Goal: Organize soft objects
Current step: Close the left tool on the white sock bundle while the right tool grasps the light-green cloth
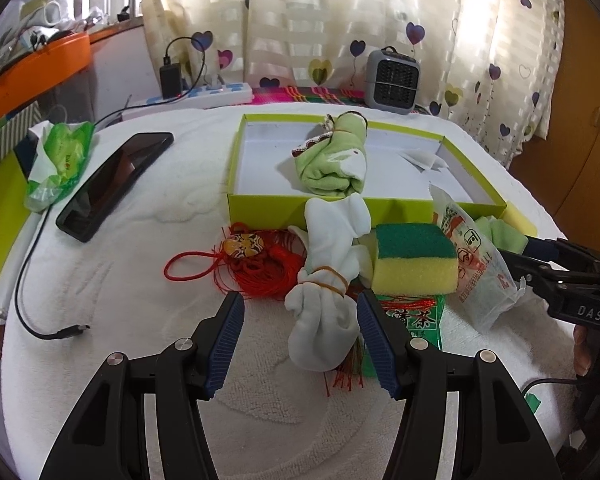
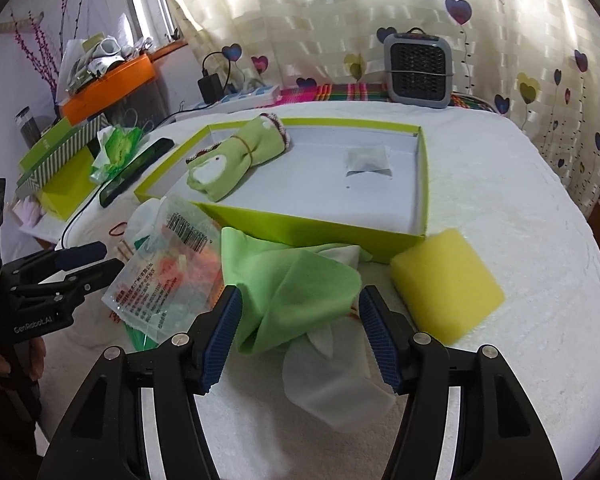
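A lime-green shallow box lies on the white towel-covered table, with a rolled green sock bundle inside it. My left gripper is open, its fingers on either side of a white sock bundle tied with a rubber band. My right gripper is open around a loose green cloth that lies over a white sock. A green-topped yellow sponge and a plain yellow sponge lie in front of the box.
A red tassel charm, a green tea packet, a clear plastic bag, a black phone, a tissue pack and a black cable lie around. A grey heater stands at the back.
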`<state>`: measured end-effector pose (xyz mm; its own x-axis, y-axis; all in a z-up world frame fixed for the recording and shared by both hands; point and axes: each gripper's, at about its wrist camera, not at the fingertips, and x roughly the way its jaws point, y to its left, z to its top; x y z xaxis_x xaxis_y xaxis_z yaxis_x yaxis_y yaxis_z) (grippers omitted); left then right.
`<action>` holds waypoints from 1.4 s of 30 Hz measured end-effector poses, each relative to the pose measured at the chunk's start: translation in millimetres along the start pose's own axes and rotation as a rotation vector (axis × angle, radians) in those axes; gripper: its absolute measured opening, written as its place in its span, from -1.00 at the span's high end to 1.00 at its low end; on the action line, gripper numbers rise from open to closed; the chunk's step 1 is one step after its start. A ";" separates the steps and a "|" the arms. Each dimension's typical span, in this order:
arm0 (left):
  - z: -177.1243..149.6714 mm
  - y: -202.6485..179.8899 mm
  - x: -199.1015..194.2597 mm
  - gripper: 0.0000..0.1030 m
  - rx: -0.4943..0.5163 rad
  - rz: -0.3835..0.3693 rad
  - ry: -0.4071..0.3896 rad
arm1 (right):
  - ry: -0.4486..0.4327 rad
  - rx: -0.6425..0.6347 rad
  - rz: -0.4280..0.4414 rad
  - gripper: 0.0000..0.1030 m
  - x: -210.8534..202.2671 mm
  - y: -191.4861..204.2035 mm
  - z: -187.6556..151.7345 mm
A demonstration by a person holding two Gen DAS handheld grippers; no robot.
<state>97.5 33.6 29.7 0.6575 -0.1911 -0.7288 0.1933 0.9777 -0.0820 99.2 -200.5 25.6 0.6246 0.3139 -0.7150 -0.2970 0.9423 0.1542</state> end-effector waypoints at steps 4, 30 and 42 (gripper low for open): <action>-1.0 -0.2 2.1 -0.13 -0.001 -0.009 0.005 | 0.011 -0.022 -0.022 -0.20 5.0 4.3 1.4; 12.0 -9.9 24.1 -0.13 0.025 0.022 0.051 | -0.043 -0.064 -0.115 0.56 -2.3 8.2 0.9; 11.1 -6.2 30.7 0.07 -0.004 0.029 0.073 | -0.103 -0.018 -0.074 0.97 -18.2 0.9 0.1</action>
<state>124.5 20.7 15.3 0.6079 -0.1556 -0.7786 0.1718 0.9832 -0.0624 87.6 -205.4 38.8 0.7161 0.2542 -0.6500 -0.2593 0.9616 0.0905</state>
